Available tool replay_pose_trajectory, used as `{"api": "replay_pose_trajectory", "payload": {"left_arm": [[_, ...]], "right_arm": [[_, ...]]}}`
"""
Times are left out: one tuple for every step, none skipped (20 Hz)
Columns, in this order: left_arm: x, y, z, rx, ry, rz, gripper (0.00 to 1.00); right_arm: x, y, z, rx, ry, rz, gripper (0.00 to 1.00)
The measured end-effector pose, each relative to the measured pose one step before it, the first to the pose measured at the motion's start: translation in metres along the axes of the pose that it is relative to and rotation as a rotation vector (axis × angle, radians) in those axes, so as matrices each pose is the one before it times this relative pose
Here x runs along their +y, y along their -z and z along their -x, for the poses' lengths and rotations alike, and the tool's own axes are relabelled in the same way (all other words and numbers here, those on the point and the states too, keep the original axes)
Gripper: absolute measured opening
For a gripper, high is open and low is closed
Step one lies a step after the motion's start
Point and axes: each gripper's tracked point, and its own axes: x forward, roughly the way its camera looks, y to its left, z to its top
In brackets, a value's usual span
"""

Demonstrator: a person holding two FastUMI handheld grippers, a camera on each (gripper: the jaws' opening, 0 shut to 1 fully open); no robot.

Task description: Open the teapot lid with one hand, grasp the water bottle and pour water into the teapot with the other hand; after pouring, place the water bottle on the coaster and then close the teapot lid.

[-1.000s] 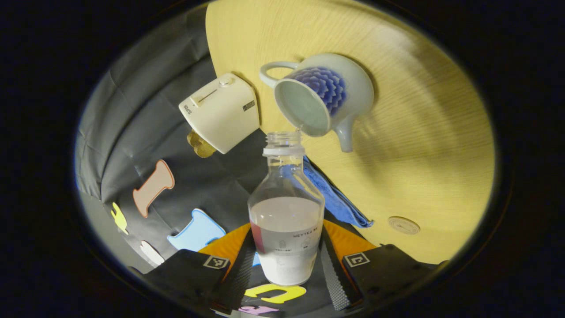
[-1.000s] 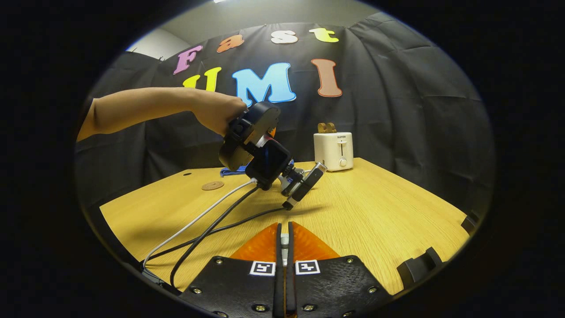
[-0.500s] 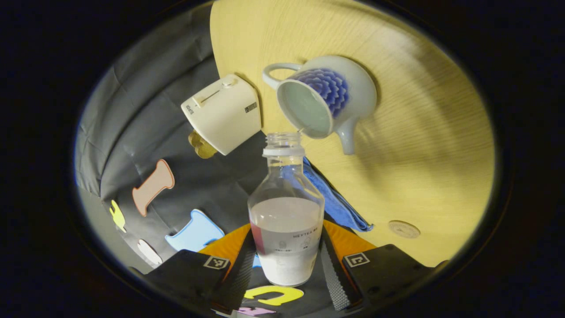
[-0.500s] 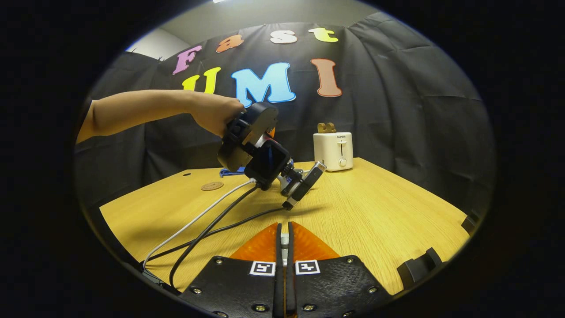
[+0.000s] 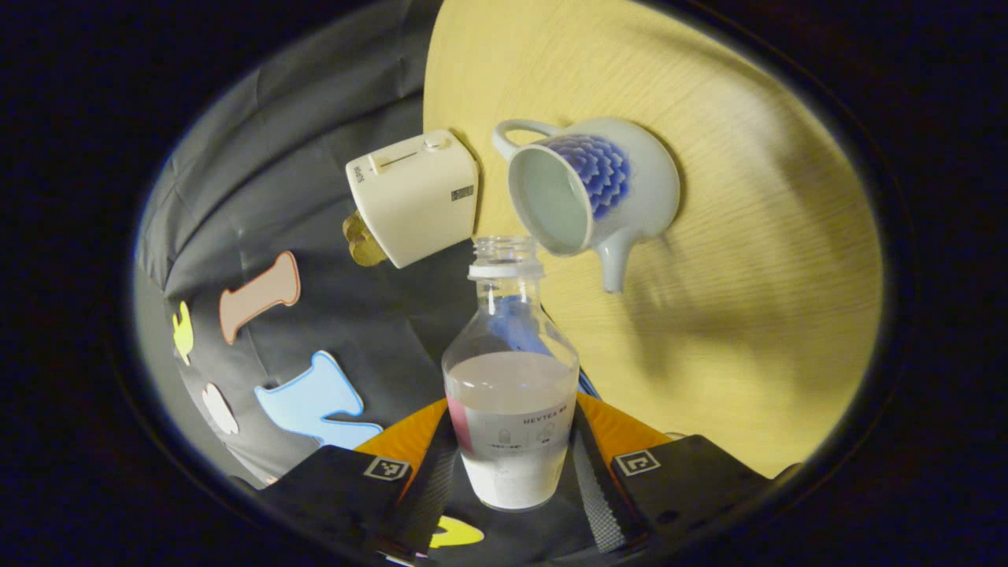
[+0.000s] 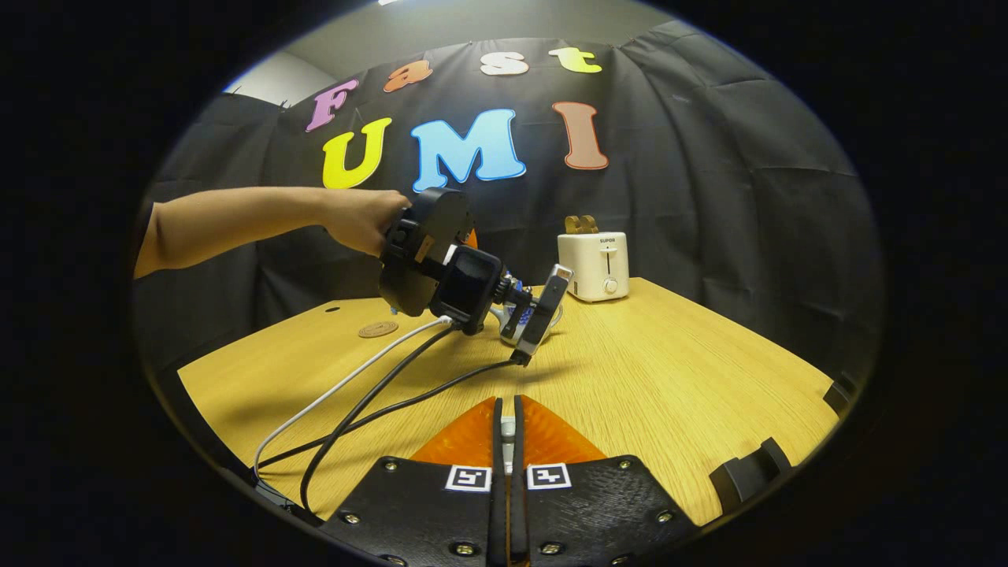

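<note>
The left hand-held gripper [image 5: 516, 472] is clamping something between both fingers, tilted. The right hand-held gripper [image 6: 508, 441] is sitting closed, fingers together.

Place: a staged recording booth, not a lived-in home.
Walls: black cloth [image 6: 709, 197] hung in folds across the upper frame of the right gripper view, a strip of pale wall [image 6: 268, 79] above it at upper left.
Furniture: one light wooden table [image 6: 669, 378] across the middle.
Props: a white toaster [image 6: 593, 266] at centre right, a round coaster [image 6: 378, 329] at left.
Cabling: leads [image 6: 354, 409] trailing over the tabletop.
</note>
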Motion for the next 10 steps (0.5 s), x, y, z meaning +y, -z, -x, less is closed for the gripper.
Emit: {"api": "replay_pose_trajectory", "payload": {"left_arm": [[-0.00010,0.00110,0.00141,-0.01586,-0.00710,0.04858,0.87],[-0.00261,0.00060,0.00110,-0.01548,-0.00087,0.05540,0.86],[-0.00295,0.00266,0.00422,-0.01481,0.00113,0.06049,0.86],[-0.00443,0.00261,0.00359,-0.01109,-0.00113,0.06177,0.87],[-0.00221,0.00600,0.00370,-0.00631,-0.00212,0.05660,0.87],[0.00123,0.00413,0.00371,-0.00988,-0.01249,0.04815,0.87],[-0.00040,0.00523,0.00339,-0.00905,-0.01639,0.05838,0.87],[0.00033,0.00795,0.00557,-0.00430,-0.00888,0.06984,0.87],[-0.00157,0.00639,0.00475,-0.00655,-0.00308,0.07601,0.87],[-0.00072,0.00823,0.00515,-0.00819,-0.01128,0.08439,0.87]], "right_arm": [[0.00066,-0.00230,0.00009,-0.00399,0.00006,0.00321,0.02],[0.00012,-0.00129,0.00062,-0.00609,0.00008,0.00561,0.02],[0.00092,-0.00347,-0.00008,-0.00698,-0.00061,0.00664,0.02],[0.00067,-0.00262,-0.00016,-0.00775,-0.00237,0.00520,0.02],[0.00079,-0.00424,0.00067,-0.00885,-0.00318,0.00454,0.02],[0.00067,-0.00384,-0.00051,-0.01229,-0.00070,0.00704,0.02],[-0.00001,-0.00493,-0.00131,-0.01367,0.00303,0.00944,0.02],[0.00030,-0.00559,-0.00108,-0.01338,0.00040,0.01027,0.02],[0.00058,-0.00498,-0.00333,-0.01271,0.00105,0.01120,0.02],[0.00008,-0.00409,-0.00321,-0.01132,0.00054,0.00871,0.02]]}}
